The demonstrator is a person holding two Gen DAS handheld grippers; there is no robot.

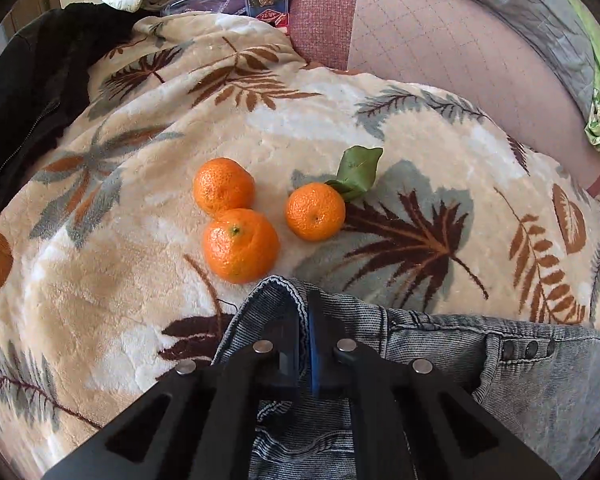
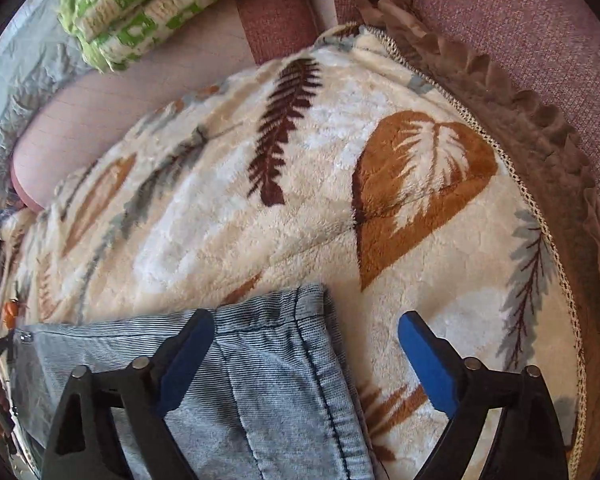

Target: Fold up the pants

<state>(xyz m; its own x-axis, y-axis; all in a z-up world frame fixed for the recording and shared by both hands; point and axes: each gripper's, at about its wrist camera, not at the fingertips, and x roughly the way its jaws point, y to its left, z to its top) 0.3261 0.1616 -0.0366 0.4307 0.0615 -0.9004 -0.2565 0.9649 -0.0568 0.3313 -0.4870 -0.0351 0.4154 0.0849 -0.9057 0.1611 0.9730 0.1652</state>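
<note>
Pants (image 1: pixel 480 352) of faded grey-blue denim, waistband clamped in left gripper (image 1: pixel 306 344), right gripper (image 2: pixel 306 344) fingers spread wide.

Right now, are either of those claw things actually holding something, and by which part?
The left gripper is pinching the jeans by an edge at the waistband end. The right gripper is open, holding nothing, over the jeans' hem.
</note>
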